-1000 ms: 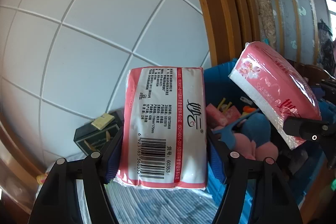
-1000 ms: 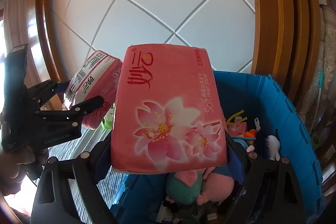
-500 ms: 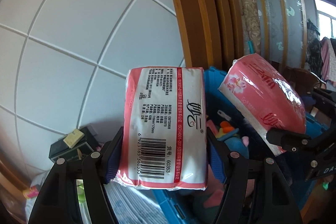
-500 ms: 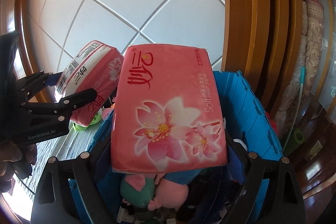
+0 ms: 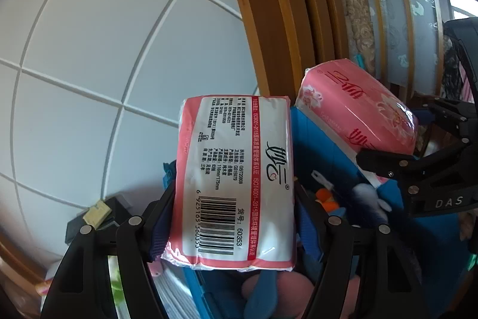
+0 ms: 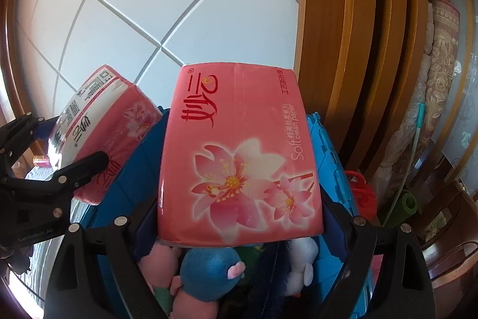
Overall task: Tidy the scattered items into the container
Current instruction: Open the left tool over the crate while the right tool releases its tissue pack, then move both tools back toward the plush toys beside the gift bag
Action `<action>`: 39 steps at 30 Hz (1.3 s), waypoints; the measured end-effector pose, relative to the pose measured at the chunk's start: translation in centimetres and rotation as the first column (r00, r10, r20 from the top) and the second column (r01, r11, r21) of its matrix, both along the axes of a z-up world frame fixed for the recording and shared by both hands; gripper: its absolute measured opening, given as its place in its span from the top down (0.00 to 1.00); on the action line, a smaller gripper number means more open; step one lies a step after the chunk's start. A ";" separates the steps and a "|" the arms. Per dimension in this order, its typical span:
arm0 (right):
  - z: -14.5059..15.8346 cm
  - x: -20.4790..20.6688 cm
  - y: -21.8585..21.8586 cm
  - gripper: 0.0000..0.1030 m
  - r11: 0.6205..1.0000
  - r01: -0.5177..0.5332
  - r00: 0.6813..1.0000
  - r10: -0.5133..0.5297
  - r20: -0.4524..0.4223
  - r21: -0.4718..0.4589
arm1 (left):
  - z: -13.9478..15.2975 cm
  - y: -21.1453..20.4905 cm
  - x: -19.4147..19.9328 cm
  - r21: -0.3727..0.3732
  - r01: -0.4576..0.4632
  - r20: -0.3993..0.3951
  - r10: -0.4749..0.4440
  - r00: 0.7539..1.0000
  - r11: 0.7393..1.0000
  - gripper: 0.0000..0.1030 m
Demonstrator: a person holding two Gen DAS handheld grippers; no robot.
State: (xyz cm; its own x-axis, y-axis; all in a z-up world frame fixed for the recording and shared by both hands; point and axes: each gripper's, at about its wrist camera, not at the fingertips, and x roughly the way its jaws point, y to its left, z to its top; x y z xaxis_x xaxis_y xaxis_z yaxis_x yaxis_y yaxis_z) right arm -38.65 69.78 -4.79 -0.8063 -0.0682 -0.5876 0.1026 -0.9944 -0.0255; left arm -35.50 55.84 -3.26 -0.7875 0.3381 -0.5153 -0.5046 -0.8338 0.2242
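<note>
My left gripper [image 5: 233,217] is shut on a pink-and-white tissue pack [image 5: 236,178], barcode side up; this pack also shows in the right wrist view [image 6: 104,133]. My right gripper [image 6: 239,217] is shut on a pink flowered tissue pack [image 6: 242,157], which also shows in the left wrist view [image 5: 358,112]. Both packs hang above the blue crate [image 6: 331,157], which also shows in the left wrist view [image 5: 325,148]. The crate holds plush toys [image 6: 209,271] and small items.
A white tiled wall [image 5: 104,50] and a wooden frame [image 6: 343,35] stand behind the crate. A dark box [image 5: 95,217] sits at the left by the wall. A striped cloth [image 5: 176,295] lies beside the crate. A rolled rug [image 6: 439,79] leans at the right.
Both grippers have moved to the right with their packs, over the crate. The crate's inside with the plush toys now lies directly below both packs.
</note>
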 end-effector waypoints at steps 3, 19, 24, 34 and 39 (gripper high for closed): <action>0.5 -1.7 0.7 0.13 1.000 0.013 1.000 -0.013 -0.007 -0.005 | 0.8 0.6 -1.0 0.012 -0.002 -0.012 0.002 1.000 1.000 0.30; -0.9 -1.7 0.6 0.00 0.999 0.033 0.999 -0.033 0.038 0.007 | 0.3 -0.8 -2.9 0.006 -0.054 0.010 0.054 0.998 0.999 0.04; -0.5 -0.6 -1.4 0.00 1.000 -0.005 1.000 0.005 0.026 0.008 | -0.1 -4.3 -2.8 -0.001 -0.105 0.013 0.105 0.994 0.994 0.04; 0.3 1.1 -11.5 0.00 0.991 -0.133 0.991 0.132 0.026 0.028 | -2.9 -15.7 -2.8 -0.017 -0.260 0.026 0.260 0.965 0.965 0.04; 0.2 1.9 -17.9 0.00 0.982 -0.186 0.982 0.184 0.039 0.036 | -6.1 -23.4 -3.4 -0.054 -0.312 0.032 0.314 0.949 0.949 0.04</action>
State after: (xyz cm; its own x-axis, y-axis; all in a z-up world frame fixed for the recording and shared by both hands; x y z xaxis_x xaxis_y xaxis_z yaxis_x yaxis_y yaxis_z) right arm -36.76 51.92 -4.56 -0.7606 -0.1904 -0.6207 0.2861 -0.9565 -0.0572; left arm -38.92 32.41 -9.36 -0.8285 0.0522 -0.5576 -0.2293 -0.9399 0.2528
